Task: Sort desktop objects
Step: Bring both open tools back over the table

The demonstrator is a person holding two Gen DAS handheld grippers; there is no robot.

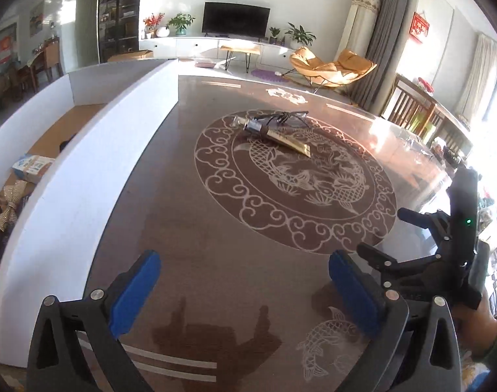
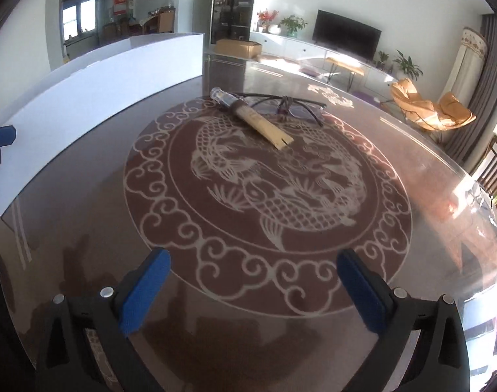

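A gold tube with a clear cap [image 1: 282, 137] [image 2: 253, 116] lies on the brown glass table with the dragon medallion [image 1: 216, 228] [image 2: 248, 196]. Dark-framed glasses [image 1: 281, 118] [image 2: 294, 104] lie just behind the tube, touching it. My left gripper [image 1: 243, 285] is open and empty, low over the near table. My right gripper [image 2: 253, 289] is open and empty, near the medallion's front edge. The right gripper also shows at the right of the left wrist view [image 1: 392, 238]. A blue pad of the left gripper [image 2: 0, 135] shows at the far left of the right wrist view.
A white-walled box [image 1: 95, 137] [image 2: 101, 81] stands along the table's left side. It holds a small printed carton [image 1: 31, 167] and a glittery bow [image 1: 7, 207]. Wooden chairs [image 1: 411, 107] stand at the table's far right.
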